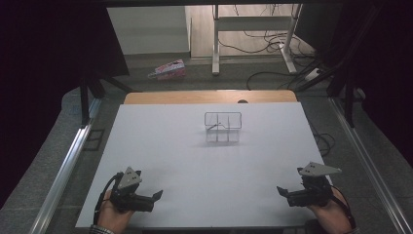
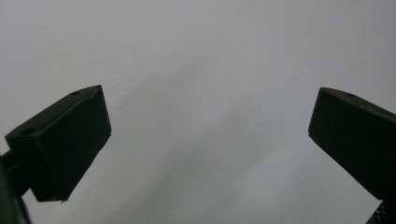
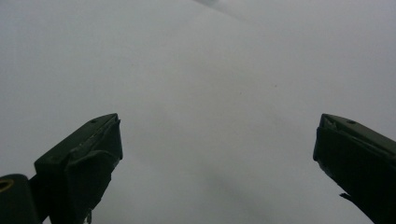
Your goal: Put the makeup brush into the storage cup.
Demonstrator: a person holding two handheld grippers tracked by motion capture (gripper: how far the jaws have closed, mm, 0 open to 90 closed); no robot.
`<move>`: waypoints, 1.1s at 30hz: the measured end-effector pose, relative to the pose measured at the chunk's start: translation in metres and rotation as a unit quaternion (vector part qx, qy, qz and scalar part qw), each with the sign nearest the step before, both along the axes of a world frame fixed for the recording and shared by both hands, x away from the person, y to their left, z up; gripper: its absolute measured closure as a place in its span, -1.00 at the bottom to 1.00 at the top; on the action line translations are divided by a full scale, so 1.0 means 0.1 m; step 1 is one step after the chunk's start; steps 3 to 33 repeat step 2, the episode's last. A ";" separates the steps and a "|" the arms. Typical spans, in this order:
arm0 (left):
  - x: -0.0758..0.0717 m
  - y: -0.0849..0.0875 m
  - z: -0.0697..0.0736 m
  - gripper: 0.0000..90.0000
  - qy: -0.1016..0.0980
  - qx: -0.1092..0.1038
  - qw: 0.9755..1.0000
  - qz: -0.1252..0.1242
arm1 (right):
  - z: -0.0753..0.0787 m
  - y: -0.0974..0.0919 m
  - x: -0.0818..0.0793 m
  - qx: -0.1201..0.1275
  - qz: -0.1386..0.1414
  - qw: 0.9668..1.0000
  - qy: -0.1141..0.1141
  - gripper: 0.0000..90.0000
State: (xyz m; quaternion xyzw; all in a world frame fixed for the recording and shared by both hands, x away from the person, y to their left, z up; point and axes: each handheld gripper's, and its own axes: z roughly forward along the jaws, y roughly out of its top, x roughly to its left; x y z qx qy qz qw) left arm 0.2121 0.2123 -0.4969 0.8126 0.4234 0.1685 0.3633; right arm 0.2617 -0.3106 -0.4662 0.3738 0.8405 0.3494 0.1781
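Both grippers, left [image 1: 157, 196] and right [image 1: 281, 191], rest with jaws spread wide and empty at the near table edge, well short of the clear divided box [image 1: 222, 127], so a reach toward it likely comes next.

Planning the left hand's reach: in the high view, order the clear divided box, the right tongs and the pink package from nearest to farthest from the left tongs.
1. Clear divided box, table centre.
2. Right tongs, near right edge.
3. Pink package, floor beyond the table.
Measured from the left tongs.

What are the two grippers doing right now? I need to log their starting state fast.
Left gripper: open, jaws wide apart, holding nothing, over the white table.
Right gripper: open, jaws wide apart, holding nothing.
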 end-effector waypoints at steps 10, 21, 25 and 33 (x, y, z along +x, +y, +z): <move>0.00 0.00 0.00 -1.00 0.000 0.000 1.000 0.000 | -0.01 0.01 0.01 -0.006 0.003 1.000 0.003 -0.97; 0.00 0.00 0.00 -1.00 0.000 0.000 1.000 0.000 | -0.01 0.01 0.01 -0.006 0.003 1.000 0.003 -0.97; 0.00 0.00 0.00 -1.00 0.000 0.000 1.000 0.000 | -0.01 0.01 0.01 -0.006 0.003 1.000 0.003 -0.97; 0.00 0.00 0.00 -1.00 0.000 0.000 1.000 0.000 | -0.01 0.01 0.01 -0.006 0.003 1.000 0.003 -0.97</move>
